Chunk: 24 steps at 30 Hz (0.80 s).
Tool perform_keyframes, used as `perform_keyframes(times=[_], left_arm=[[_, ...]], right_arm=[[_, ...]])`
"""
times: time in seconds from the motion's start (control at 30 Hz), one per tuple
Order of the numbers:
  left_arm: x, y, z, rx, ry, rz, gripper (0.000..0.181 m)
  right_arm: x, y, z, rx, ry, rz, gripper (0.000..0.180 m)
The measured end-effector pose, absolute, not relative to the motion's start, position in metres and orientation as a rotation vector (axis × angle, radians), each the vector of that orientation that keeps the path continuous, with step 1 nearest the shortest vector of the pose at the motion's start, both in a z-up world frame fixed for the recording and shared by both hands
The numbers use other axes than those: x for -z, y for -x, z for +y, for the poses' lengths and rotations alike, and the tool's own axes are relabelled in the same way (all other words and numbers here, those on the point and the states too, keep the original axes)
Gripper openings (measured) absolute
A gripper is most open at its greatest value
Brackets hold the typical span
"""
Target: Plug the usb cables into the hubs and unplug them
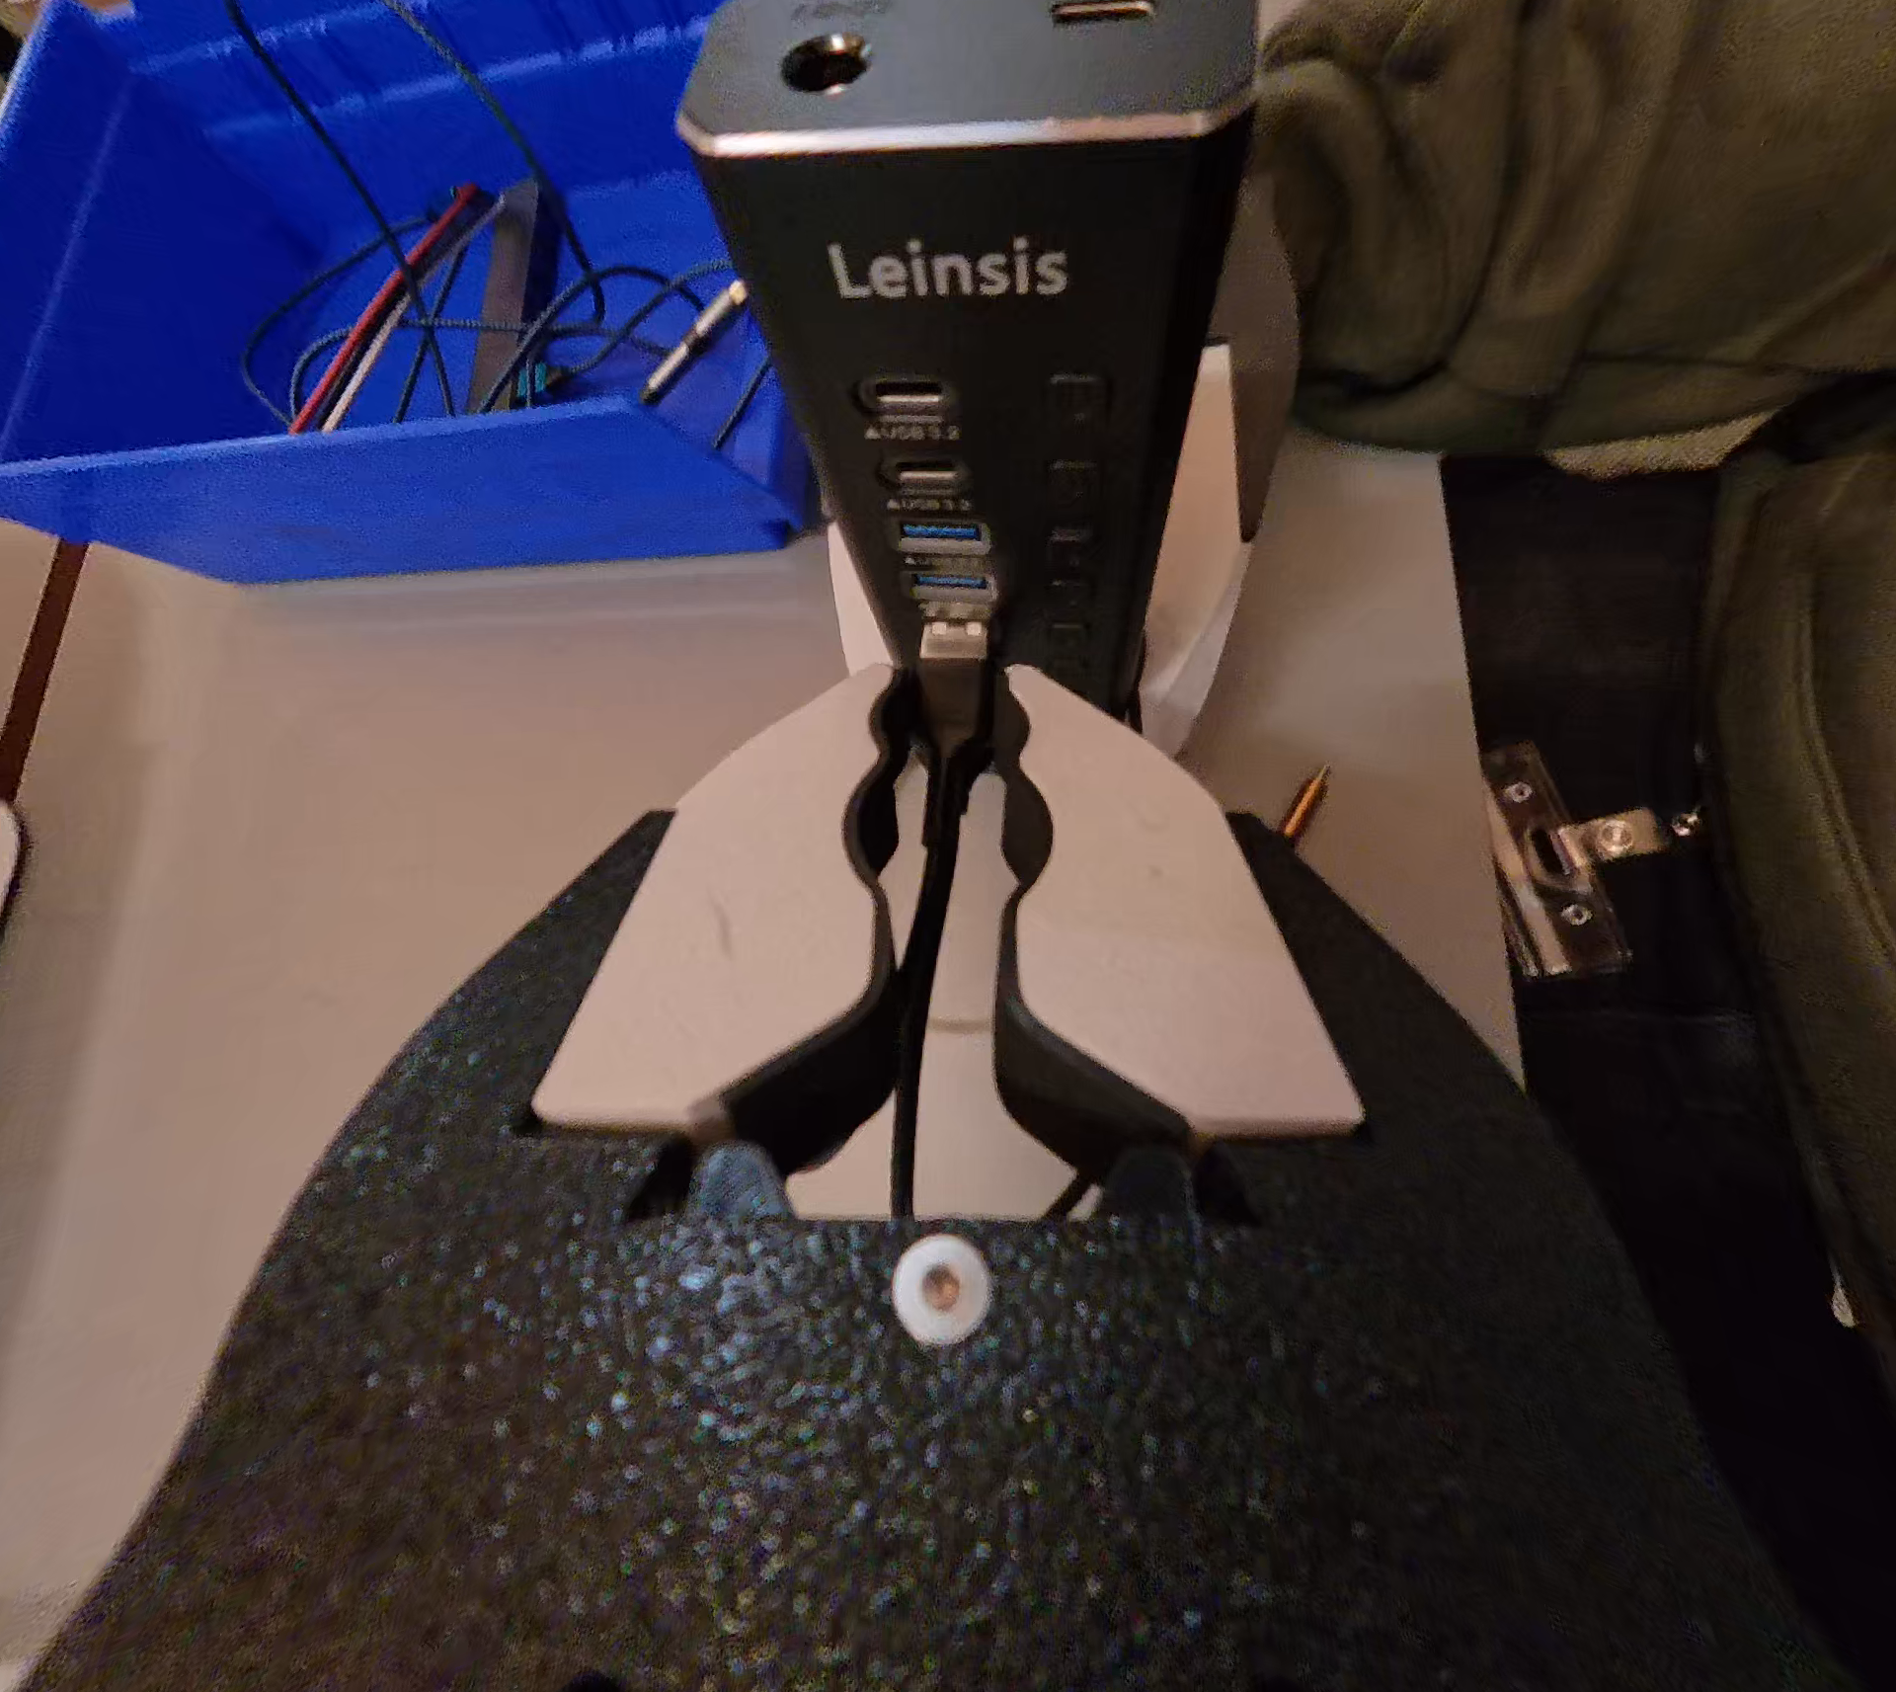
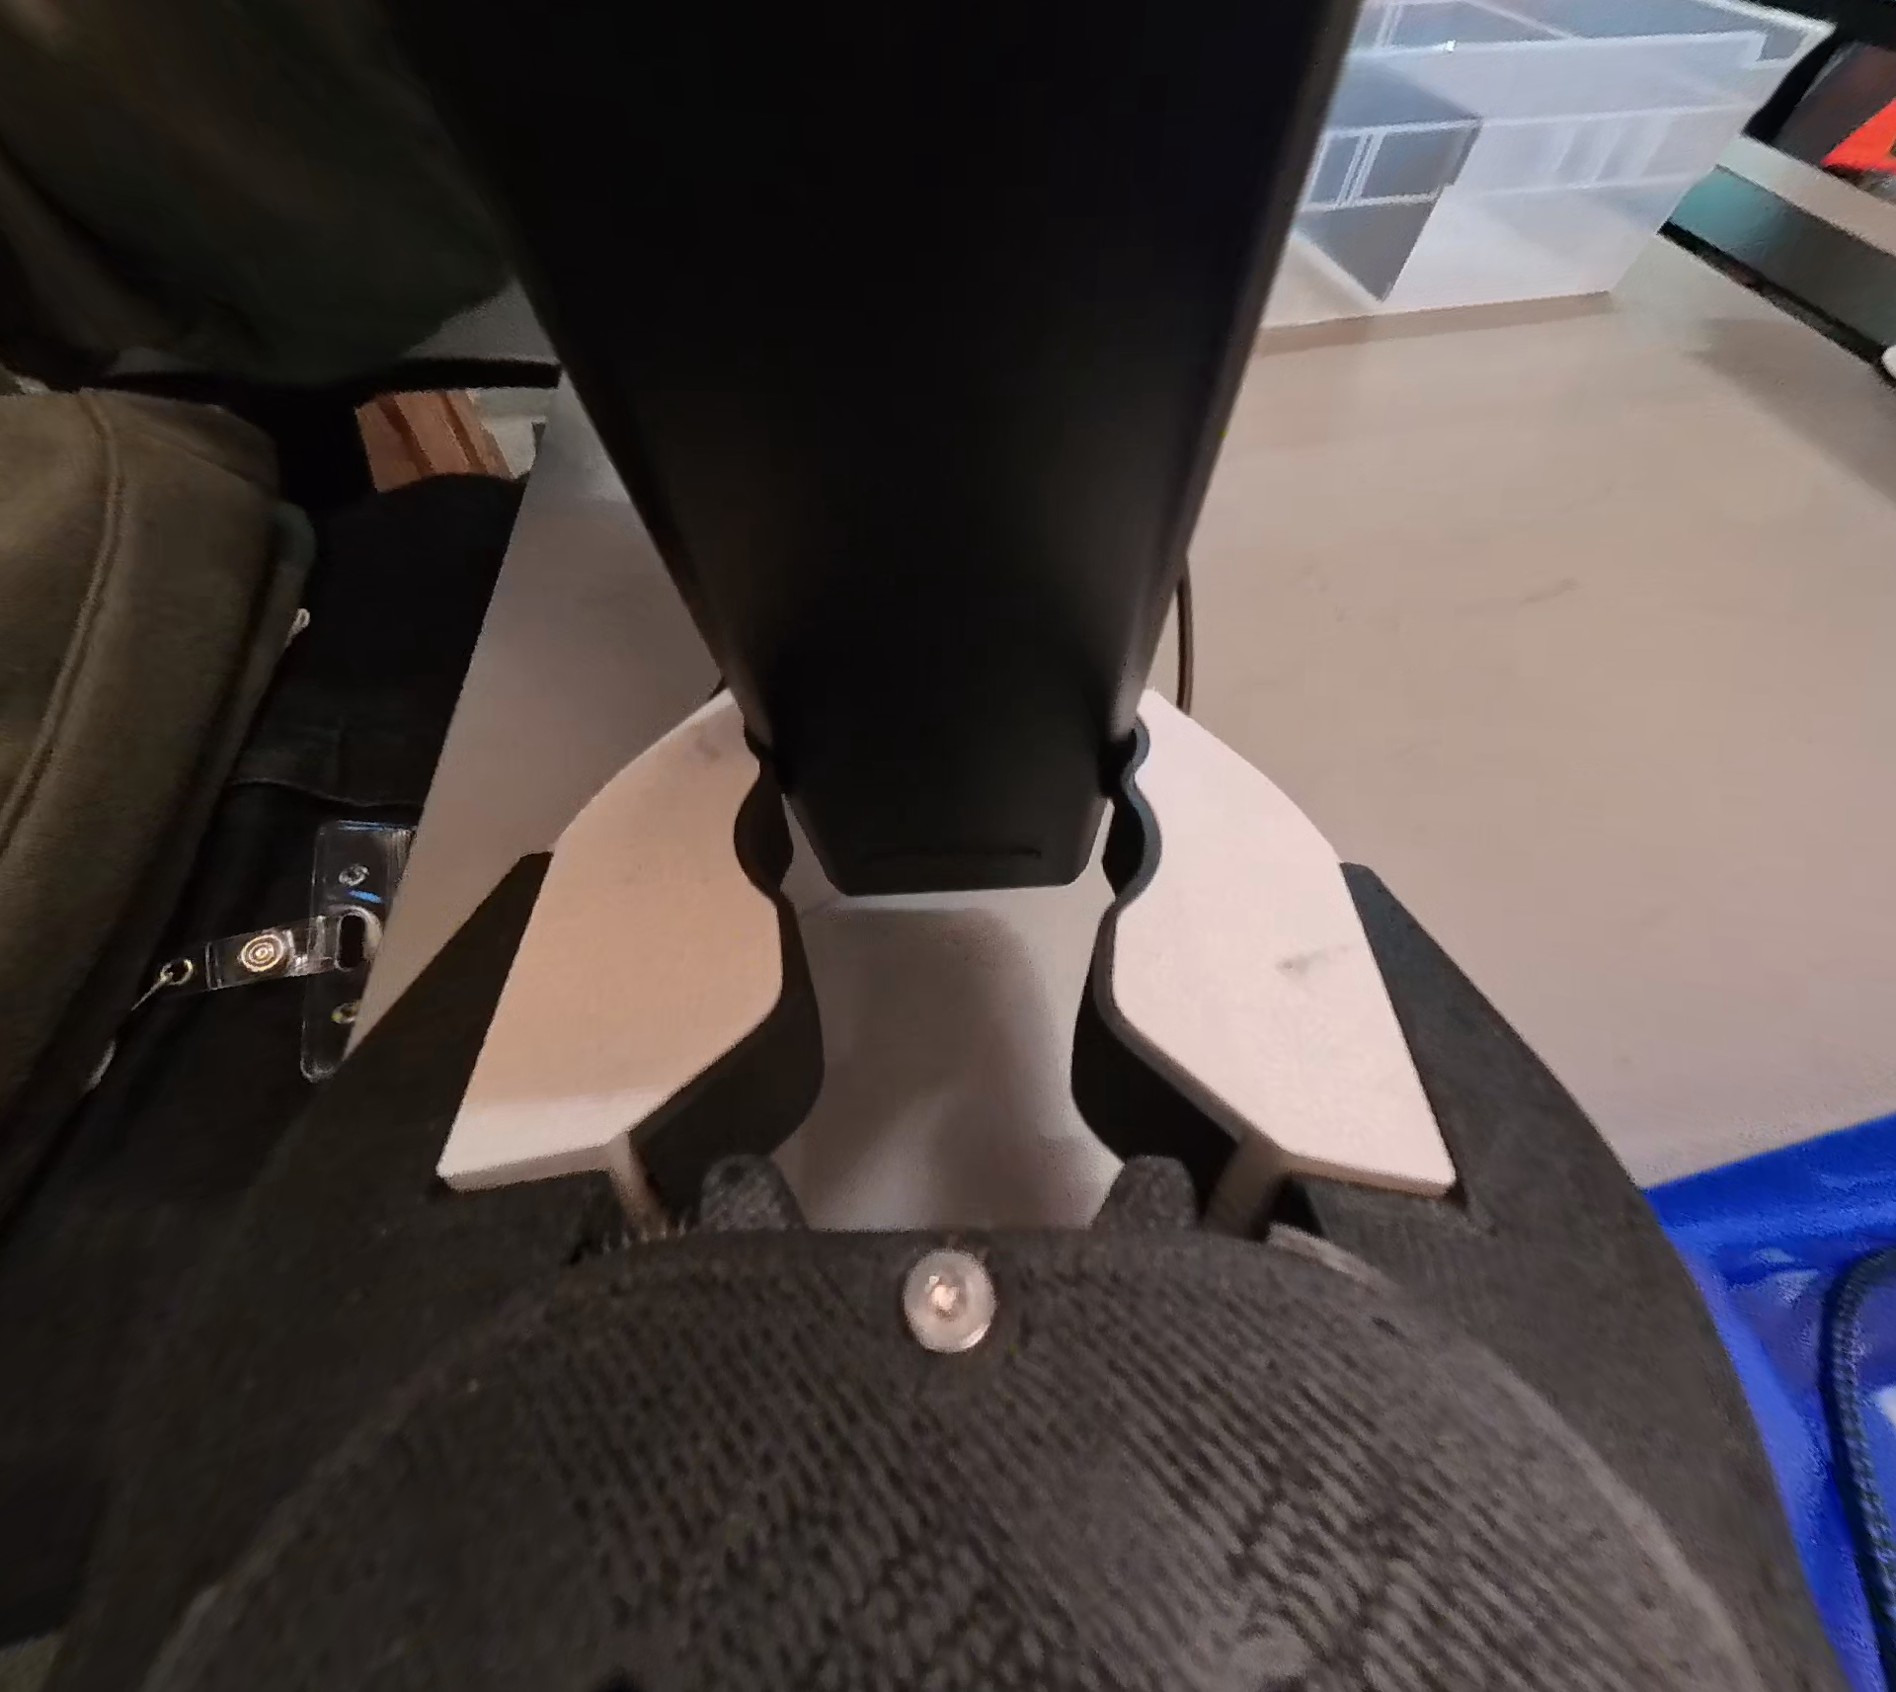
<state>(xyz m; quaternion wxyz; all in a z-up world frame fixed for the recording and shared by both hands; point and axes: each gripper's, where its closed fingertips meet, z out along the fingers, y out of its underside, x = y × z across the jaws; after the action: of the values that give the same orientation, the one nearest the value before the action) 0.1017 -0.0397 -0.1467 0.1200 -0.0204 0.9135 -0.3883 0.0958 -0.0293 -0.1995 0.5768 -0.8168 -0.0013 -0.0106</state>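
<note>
In the left wrist view a black USB hub stands on end above the table, its port side toward me, with several ports in a column. My left gripper is shut on a black USB-A cable plug; its metal tip sits at a lower port of the hub, and its cable runs back between the fingers. In the right wrist view my right gripper is shut on the lower end of the same black hub, whose plain back fills the view.
A blue bin with several loose cables stands at the left on the pale table. A person's olive sleeve and a badge clip are at the right. A clear plastic box sits far right. One gripper's finger ends stand about 6 centimetres off the other's.
</note>
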Motion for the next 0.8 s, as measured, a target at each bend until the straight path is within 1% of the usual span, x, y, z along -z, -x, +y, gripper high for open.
perform_keyframes(times=[0.1, 0.33, 0.47, 0.57, 0.7, 0.8], left_arm=[[0.151, -0.101, -0.037, 1.021, 0.06, 2.686, 0.015], [0.151, -0.1, -0.038, 1.001, 0.05, 2.721, 0.015], [0.147, -0.098, -0.043, 1.116, 0.048, 2.712, 0.018], [0.138, -0.097, -0.046, 1.177, 0.047, 2.696, 0.04], [0.105, -0.097, -0.064, 1.287, 0.056, 2.607, 0.07], [0.076, -0.092, -0.091, 1.4, 0.063, 2.568, 0.078]], right_arm=[[0.205, -0.094, -0.027, 0.03, 1.951, -0.021, 0.061], [0.206, -0.094, -0.026, 0.035, 1.955, -0.022, 0.061], [0.202, -0.094, -0.028, 0.029, 1.926, -0.022, 0.061], [0.2, -0.094, -0.029, 0.025, 1.916, -0.019, 0.061], [0.199, -0.095, -0.029, 0.016, 1.905, -0.011, 0.061], [0.2, -0.095, -0.029, 0.016, 1.911, -0.013, 0.061]])
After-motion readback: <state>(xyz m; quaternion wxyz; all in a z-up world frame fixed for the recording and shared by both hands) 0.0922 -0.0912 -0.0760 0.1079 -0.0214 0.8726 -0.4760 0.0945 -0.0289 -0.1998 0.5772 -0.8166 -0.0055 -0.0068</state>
